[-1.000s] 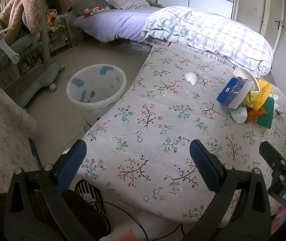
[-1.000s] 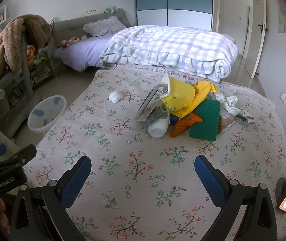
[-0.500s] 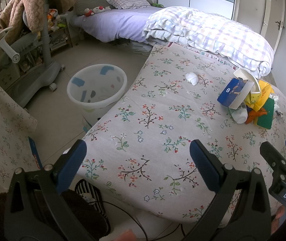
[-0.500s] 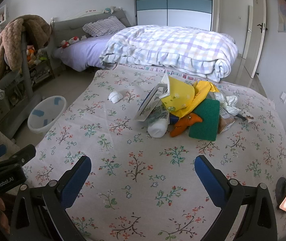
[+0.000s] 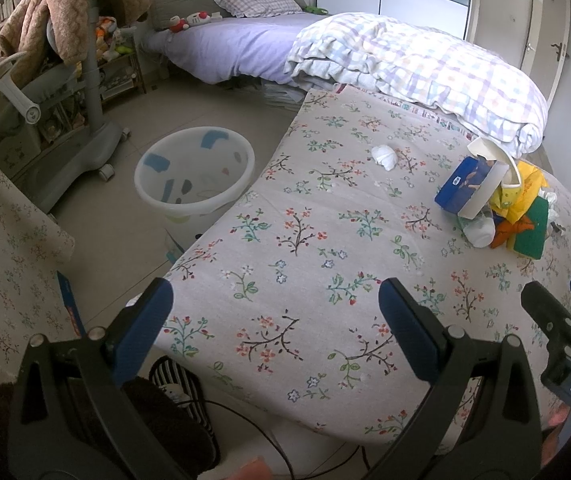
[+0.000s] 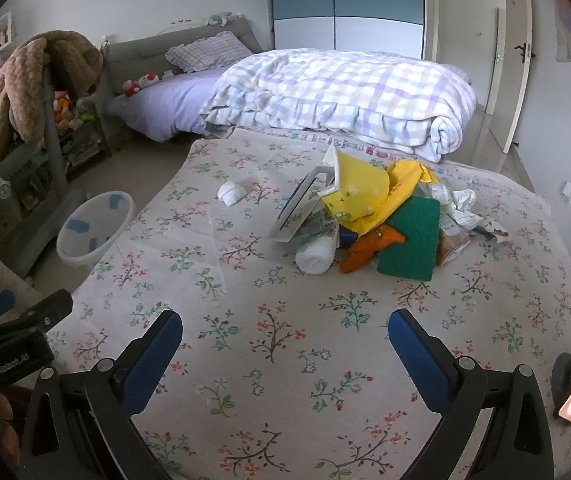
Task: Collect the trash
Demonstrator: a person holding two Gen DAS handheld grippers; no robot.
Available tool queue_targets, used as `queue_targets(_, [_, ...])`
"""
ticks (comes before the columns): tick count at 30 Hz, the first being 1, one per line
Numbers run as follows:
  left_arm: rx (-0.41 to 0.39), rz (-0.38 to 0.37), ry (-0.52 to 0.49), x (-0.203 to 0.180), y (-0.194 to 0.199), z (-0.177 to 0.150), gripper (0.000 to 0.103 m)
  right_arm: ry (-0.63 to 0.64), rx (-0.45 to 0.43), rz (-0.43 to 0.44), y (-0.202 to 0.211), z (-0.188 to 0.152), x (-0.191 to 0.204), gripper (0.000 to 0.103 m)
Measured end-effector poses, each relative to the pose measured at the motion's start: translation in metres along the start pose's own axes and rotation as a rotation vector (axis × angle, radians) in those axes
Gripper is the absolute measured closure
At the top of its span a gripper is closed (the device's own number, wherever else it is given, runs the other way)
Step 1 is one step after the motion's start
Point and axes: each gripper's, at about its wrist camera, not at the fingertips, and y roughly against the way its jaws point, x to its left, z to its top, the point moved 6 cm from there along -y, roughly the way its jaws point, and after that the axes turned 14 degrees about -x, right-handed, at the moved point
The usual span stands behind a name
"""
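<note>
A heap of trash lies on the floral bedspread [image 6: 285,344]: a blue-and-white carton [image 5: 467,185] [image 6: 299,210], a white bottle [image 6: 317,250], yellow wrappers [image 6: 359,196], an orange scrap [image 6: 369,246], a green pad [image 6: 411,238] and crumpled tissue [image 6: 459,204]. One crumpled white wad [image 5: 384,156] [image 6: 232,193] sits apart, to the left. A translucent white bin [image 5: 194,172] [image 6: 95,228] stands on the floor left of the bed. My left gripper [image 5: 275,328] hangs open over the bed's near corner. My right gripper [image 6: 285,356] is open over bare bedspread, short of the heap.
A folded plaid quilt [image 6: 341,96] lies across the far end of the bed. A grey wheeled stand [image 5: 85,128] draped with a brown blanket is left of the bin. A second bed [image 5: 237,46] sits behind. Cables and a striped item [image 5: 189,396] lie below the near edge.
</note>
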Motion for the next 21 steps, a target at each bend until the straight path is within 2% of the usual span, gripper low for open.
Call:
queue_targets(7, [0.0, 0.007, 0.017, 0.008, -0.001, 0.001, 0.001, -0.019, 0.016, 0.007, 0.001, 0.003, -0.005, 0.0])
queue_targets(10, [0.013, 0.002, 0.006, 0.005, -0.004, 0.005, 0.001, -0.018, 0.049, 0.017, 0.0, 0.003, -0.005, 0.0])
queue_targets(16, [0.039, -0.081, 0.001, -0.012, -0.01, 0.023, 0.001, -0.045, 0.112, 0.03, -0.001, 0.023, -0.023, 0.0])
queue_targets(20, [0.082, -0.217, -0.019, -0.033, -0.019, 0.04, 0.001, -0.042, 0.143, -0.006, -0.009, 0.043, -0.049, 0.0])
queue_targets(21, [0.088, -0.227, -0.03, -0.038, -0.02, 0.044, 0.001, -0.036, 0.15, -0.015, -0.011, 0.047, -0.056, 0.0])
